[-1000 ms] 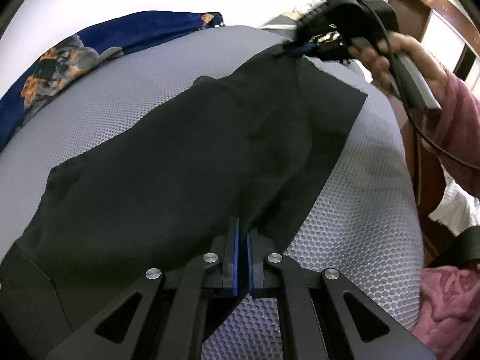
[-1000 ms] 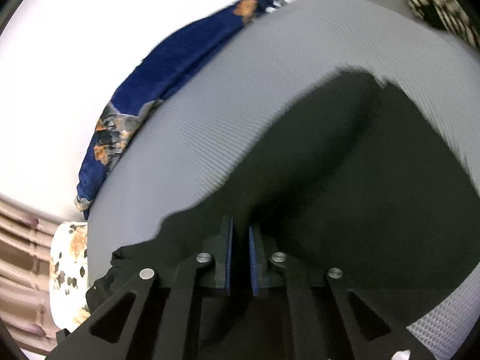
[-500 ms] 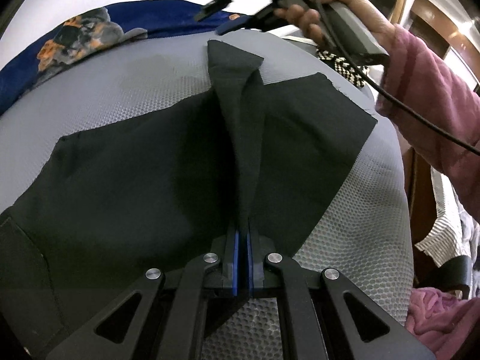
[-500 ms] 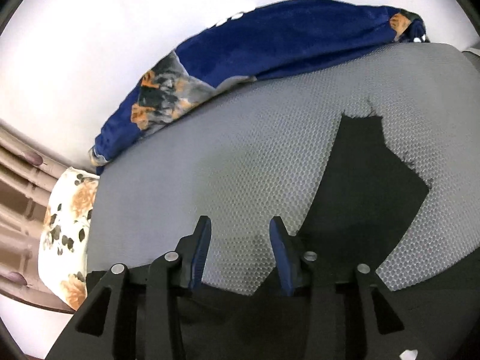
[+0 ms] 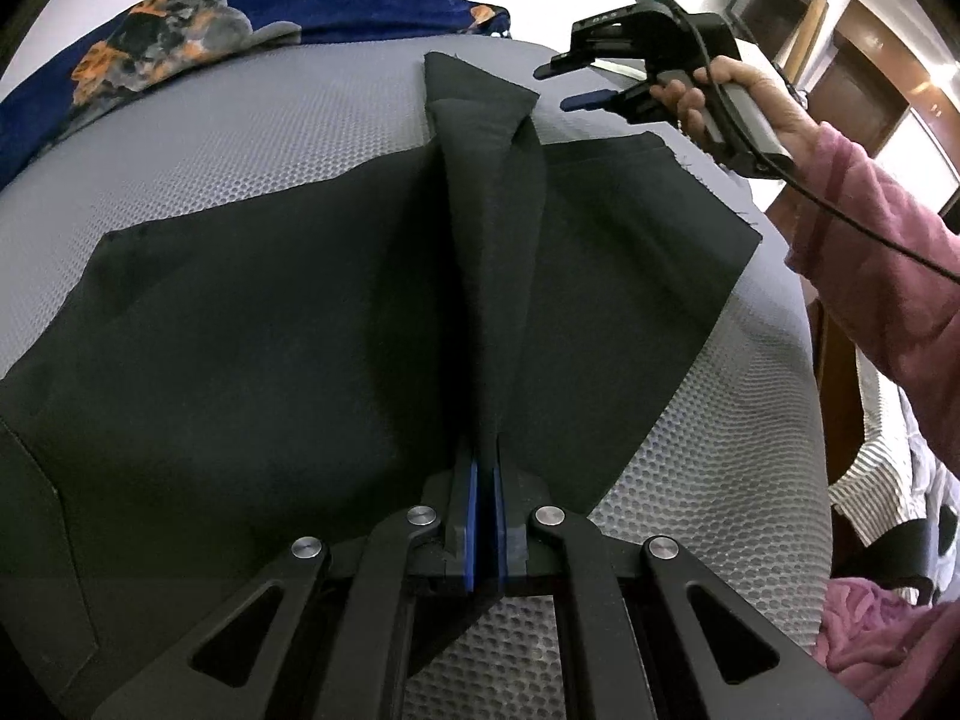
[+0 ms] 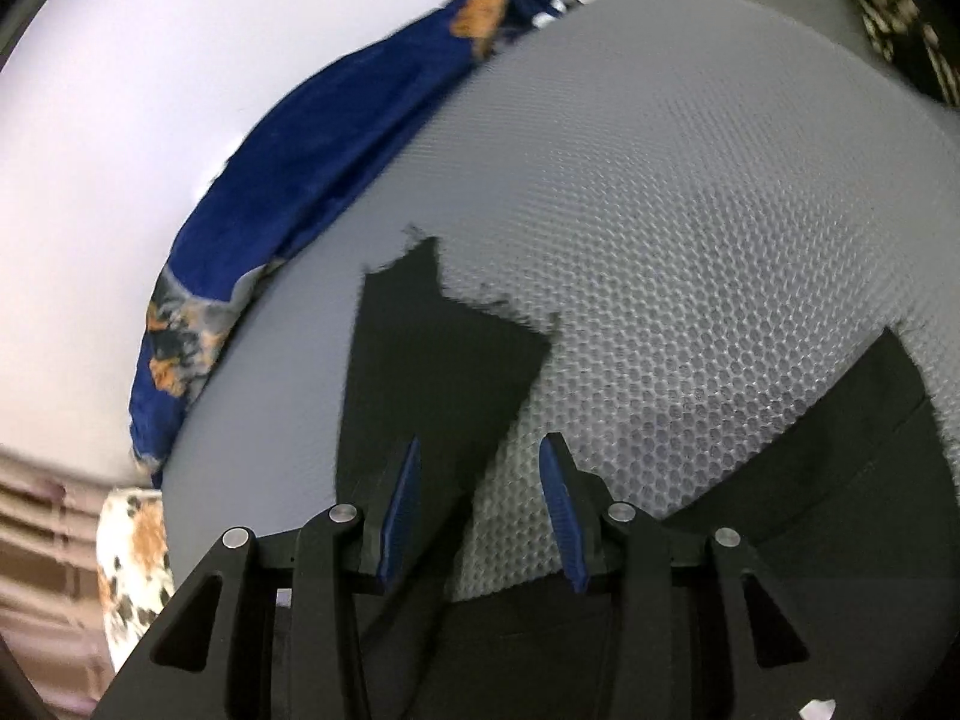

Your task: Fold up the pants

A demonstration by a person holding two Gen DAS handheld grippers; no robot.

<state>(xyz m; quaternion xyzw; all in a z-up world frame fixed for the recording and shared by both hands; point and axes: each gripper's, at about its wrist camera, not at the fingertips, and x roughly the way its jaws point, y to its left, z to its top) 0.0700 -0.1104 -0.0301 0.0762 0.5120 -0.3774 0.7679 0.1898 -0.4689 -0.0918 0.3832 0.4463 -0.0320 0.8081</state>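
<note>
Black pants (image 5: pixel 240 330) lie spread on a grey mesh surface (image 5: pixel 690 480). A raised ridge of the cloth runs from the far edge straight into my left gripper (image 5: pixel 485 468), which is shut on that fold. In the left wrist view my right gripper (image 5: pixel 552 84) hovers open just right of the ridge's far end, held by a hand (image 5: pixel 738 96). In the right wrist view the right gripper (image 6: pixel 477 450) stands open above the pants' frayed end (image 6: pixel 444 360), with nothing pressed between its blue pads.
A blue patterned cloth (image 5: pixel 180 18) lies along the far edge of the surface, also seen as the blue cloth (image 6: pixel 336 138). A pink sleeve (image 5: pixel 870 276) reaches in from the right. Striped fabric (image 5: pixel 870 480) and pink fabric (image 5: pixel 864 618) lie off the right side. A spotted cloth (image 6: pixel 132 552) sits at the lower left.
My right gripper opened, let go of the pants' far end and drew back to the right. The released end now lies on the surface. My left gripper kept its hold.
</note>
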